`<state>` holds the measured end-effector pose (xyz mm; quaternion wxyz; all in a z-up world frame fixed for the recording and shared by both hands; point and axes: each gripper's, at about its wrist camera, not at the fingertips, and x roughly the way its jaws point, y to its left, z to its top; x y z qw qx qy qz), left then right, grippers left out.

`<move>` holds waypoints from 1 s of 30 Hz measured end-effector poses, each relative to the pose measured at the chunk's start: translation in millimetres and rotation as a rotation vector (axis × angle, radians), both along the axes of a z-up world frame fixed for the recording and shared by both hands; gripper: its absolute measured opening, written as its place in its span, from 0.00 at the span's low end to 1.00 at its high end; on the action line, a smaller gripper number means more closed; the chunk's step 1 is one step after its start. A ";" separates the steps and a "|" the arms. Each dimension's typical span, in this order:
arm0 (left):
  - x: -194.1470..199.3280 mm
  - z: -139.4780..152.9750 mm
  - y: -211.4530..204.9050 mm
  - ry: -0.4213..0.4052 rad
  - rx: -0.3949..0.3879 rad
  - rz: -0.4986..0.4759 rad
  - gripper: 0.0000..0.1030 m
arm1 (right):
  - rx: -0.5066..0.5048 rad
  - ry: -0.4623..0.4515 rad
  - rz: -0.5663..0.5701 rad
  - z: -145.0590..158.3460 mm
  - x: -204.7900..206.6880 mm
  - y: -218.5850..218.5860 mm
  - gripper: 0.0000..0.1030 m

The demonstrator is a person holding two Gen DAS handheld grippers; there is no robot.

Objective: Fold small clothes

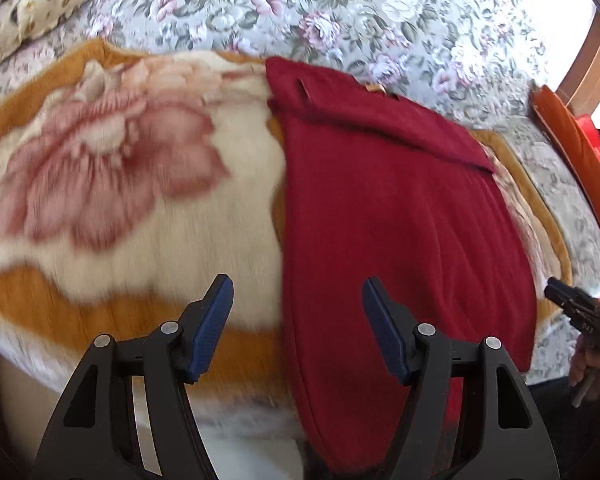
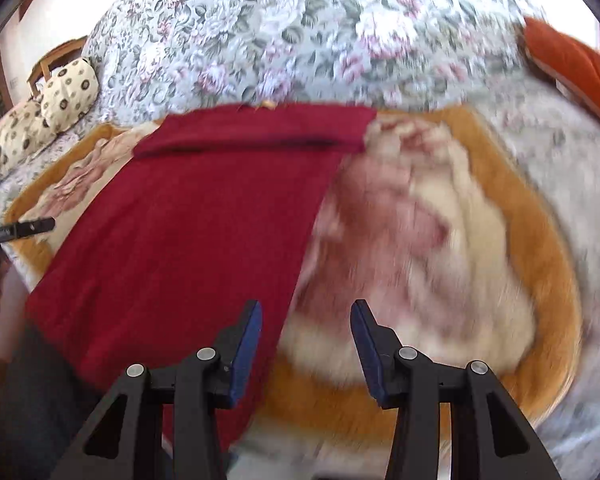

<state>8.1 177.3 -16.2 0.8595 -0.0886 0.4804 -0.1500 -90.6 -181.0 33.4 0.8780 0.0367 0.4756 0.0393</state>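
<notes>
left gripper (image 1: 297,304): jaws spread wide, nothing between them. Hovers over the near left edge of the red garment (image 1: 400,216); its right finger sits over the red cloth, its left finger over the blanket.
right gripper (image 2: 306,332): also wide, holding nothing. Mirror case: its left finger is over the garment's right edge (image 2: 300,264), its right finger over the blanket.
red garment: lies flat just ahead of both grippers and runs away from them. At the far end a band (image 2: 256,132) is already turned back on itself, with a small tan tag (image 1: 376,88) at that far edge. Looks part-folded, my read.
plush blanket (image 1: 140,216): cream and orange with a pink flower, directly under the garment and out to both sides. Deep pile.
floral cover (image 2: 300,40): beyond the blanket, further out; spotted pillows (image 2: 66,92) to the far left from the right gripper.
risk 1: each gripper straddles a cloth edge, so closing could pinch blanket pile along with the garment and drag the whole base.
risk 2: uneven grab heights left vs right would skew the next fold.
risk 3: lifting the near end fast could tug the far band open.
caveat: both views are motion-blurred, so I can't tell whether the fingers touch the cloth.
</notes>
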 end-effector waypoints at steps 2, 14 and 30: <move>-16.9 -9.4 3.1 0.017 -0.033 0.018 0.65 | 0.073 0.007 -0.010 -5.6 -17.6 -0.1 0.43; -46.5 -50.1 25.4 0.222 -0.352 0.020 0.65 | 0.393 0.135 -0.007 -49.2 -55.7 20.6 0.43; -41.6 -34.5 14.8 0.166 -0.333 -0.022 0.11 | 0.333 0.083 0.085 -41.1 -48.2 35.8 0.07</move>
